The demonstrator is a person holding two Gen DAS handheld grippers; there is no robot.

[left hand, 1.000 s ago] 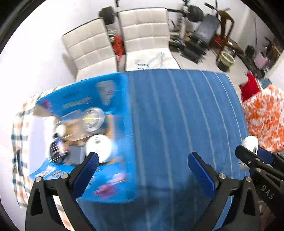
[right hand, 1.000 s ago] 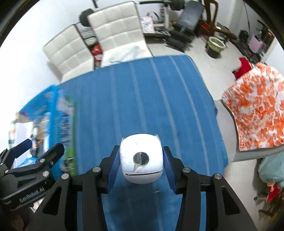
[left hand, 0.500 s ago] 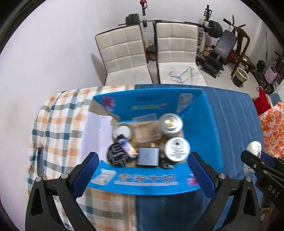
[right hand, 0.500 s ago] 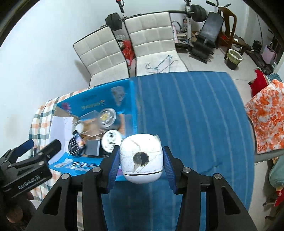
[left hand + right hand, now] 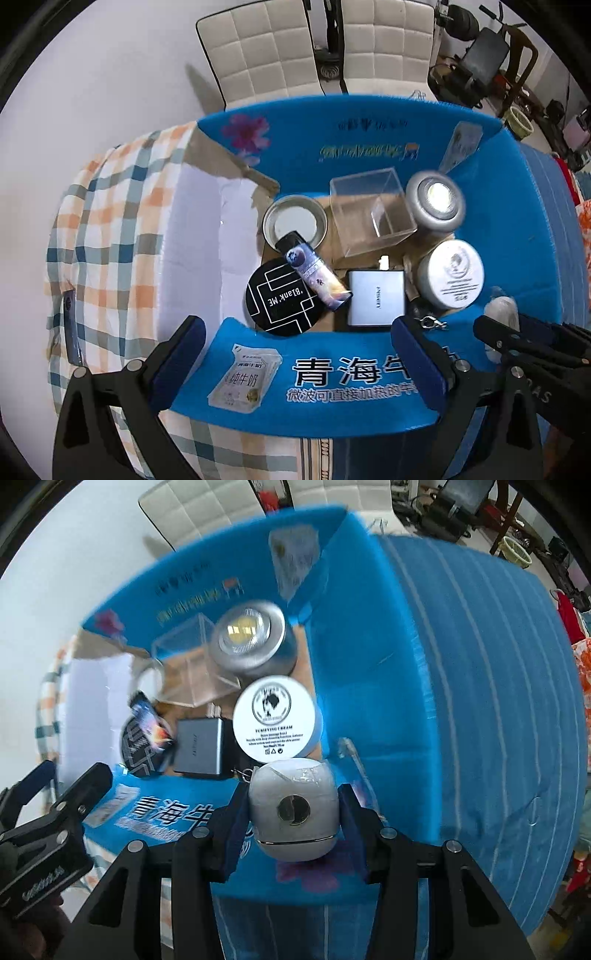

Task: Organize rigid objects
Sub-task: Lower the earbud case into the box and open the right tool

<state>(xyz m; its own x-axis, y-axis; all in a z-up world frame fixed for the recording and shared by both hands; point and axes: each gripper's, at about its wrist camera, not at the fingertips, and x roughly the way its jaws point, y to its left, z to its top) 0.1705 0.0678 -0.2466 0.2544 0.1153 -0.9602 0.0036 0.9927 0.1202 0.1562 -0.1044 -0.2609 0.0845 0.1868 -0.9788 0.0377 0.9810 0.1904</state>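
My right gripper has its jaws pinching a rounded white device, held above the near flap of the blue box. My left gripper hangs over the same flap, jaws spread and empty. I judge the task well advanced: a cream jar, silver puck light, clear case and charger already lie inside. The blue striped tabletop looks bare; white chairs stand beyond.
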